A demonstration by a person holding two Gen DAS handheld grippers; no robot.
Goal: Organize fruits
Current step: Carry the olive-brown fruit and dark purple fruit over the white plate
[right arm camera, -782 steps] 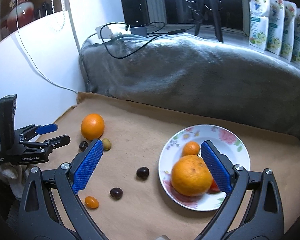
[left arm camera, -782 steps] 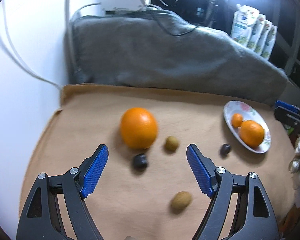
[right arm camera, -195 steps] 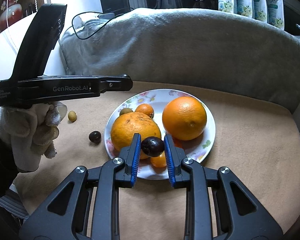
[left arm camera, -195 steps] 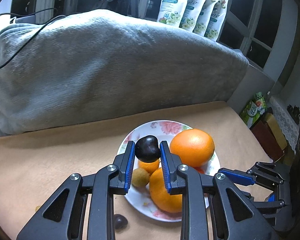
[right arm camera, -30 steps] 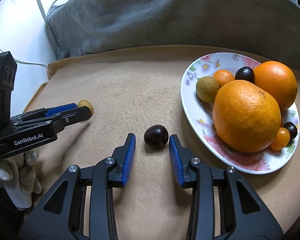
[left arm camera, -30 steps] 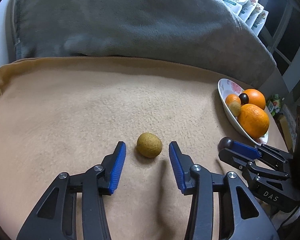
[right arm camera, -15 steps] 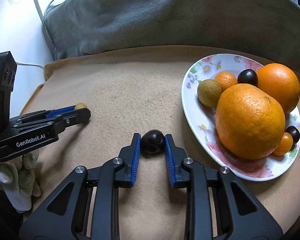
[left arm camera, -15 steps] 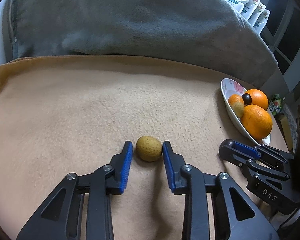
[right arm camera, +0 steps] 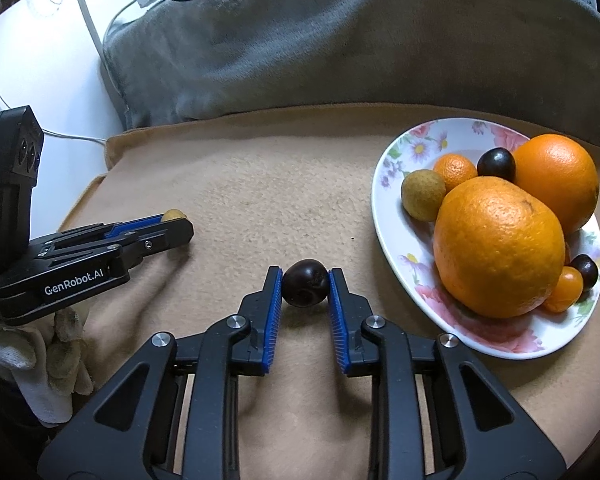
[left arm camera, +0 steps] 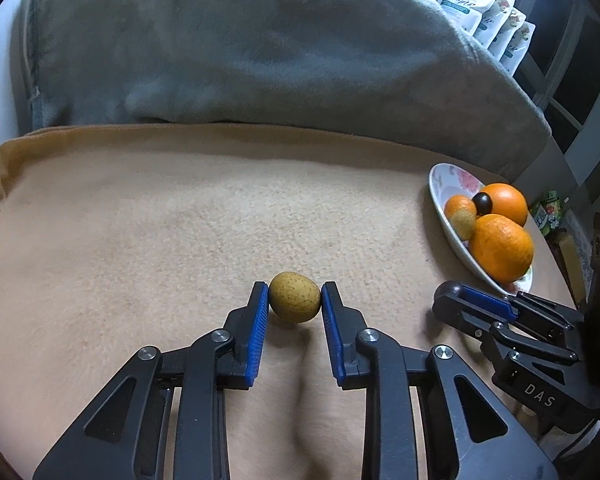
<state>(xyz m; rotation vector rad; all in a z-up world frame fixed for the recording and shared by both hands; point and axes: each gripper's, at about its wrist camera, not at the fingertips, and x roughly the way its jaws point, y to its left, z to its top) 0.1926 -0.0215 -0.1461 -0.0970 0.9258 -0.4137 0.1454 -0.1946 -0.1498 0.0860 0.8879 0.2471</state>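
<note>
My left gripper [left arm camera: 294, 300] is shut on a small brown-green fruit [left arm camera: 294, 297], just above the tan cloth. It also shows in the right wrist view [right arm camera: 175, 224], with the fruit [right arm camera: 173, 214] at its tips. My right gripper [right arm camera: 304, 283] is shut on a dark plum [right arm camera: 304, 282], low over the cloth. It also shows in the left wrist view [left arm camera: 456, 294]. The flowered plate [right arm camera: 392, 216] at the right holds two big oranges [right arm camera: 500, 246], a small orange, a brown-green fruit, two dark plums and a small orange tomato. The plate also shows in the left wrist view [left arm camera: 440, 188].
A tan cloth [left arm camera: 180, 220] covers the table. A grey blanket heap [left arm camera: 240, 60] lies along the back edge. Pouches [left arm camera: 484, 12] stand behind it at the right. A white wall with cables [right arm camera: 40, 80] is at the left.
Both grippers have closed from open onto their fruits: the left on the brown-green fruit, the right on the dark plum. Both fruits appear lifted a little off the cloth.
</note>
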